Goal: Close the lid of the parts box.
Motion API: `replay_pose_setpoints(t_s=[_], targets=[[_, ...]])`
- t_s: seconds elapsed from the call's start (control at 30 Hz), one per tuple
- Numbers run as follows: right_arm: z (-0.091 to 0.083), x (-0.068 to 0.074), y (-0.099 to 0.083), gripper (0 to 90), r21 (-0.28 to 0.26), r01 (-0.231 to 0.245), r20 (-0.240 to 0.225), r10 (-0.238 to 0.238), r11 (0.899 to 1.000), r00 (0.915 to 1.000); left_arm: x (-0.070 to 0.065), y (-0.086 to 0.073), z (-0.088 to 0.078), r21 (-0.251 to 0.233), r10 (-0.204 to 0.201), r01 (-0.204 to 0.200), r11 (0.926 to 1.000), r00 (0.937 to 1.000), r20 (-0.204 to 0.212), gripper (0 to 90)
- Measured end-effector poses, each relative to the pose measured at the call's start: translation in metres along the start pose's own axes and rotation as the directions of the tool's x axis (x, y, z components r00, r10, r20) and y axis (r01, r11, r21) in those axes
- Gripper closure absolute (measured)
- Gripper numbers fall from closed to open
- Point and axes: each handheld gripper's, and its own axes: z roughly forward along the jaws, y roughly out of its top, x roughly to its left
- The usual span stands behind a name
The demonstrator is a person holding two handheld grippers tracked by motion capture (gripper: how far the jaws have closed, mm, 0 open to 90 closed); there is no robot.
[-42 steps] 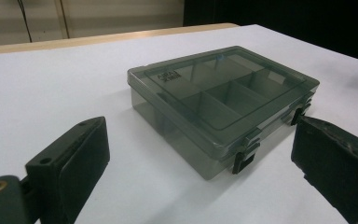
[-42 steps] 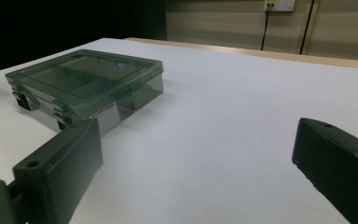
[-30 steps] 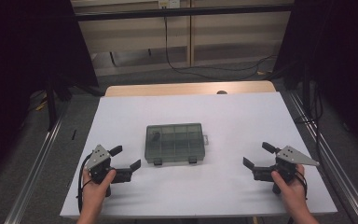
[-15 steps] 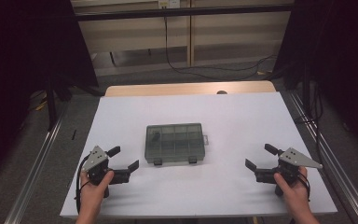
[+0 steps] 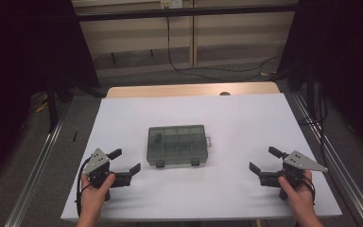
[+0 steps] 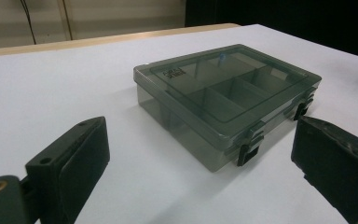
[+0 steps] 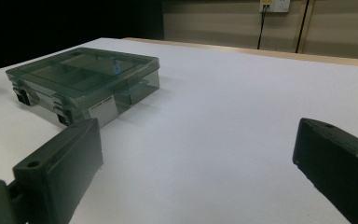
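Two grippers are being held low over the white table [image 5: 246,118] in the high view, one at each near corner. The left gripper [image 5: 125,163] is being held with its jaws spread apart, nothing between them, and is being pointed toward the compartment box [image 5: 177,144], which is lying closed at the middle of the table, near but not touching. The right gripper [image 5: 266,161] is likewise being held with jaws apart and unloaded, well apart from the box.

In the left gripper view, the compartment box [image 6: 223,98] is being seen ahead between the two parted jaws, its smoky lid shut and two dark latches [image 6: 244,151] facing the camera.

In the right gripper view, the compartment box [image 7: 84,77] is being seen farther off at the upper left, resting flat on the table [image 7: 223,121], with the jaws standing wide.
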Motion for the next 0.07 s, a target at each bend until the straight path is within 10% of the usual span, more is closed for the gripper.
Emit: replay_pose_setpoints(t_s=[0.07], targets=[[0.0003,0.0001,-0.0005,1.2,0.002,0.004,-0.001,-0.004,1.0,1.0,0.0001,0.0,0.0,-0.001,-0.003,0.003,1.0,1.0,0.0,4.6]])
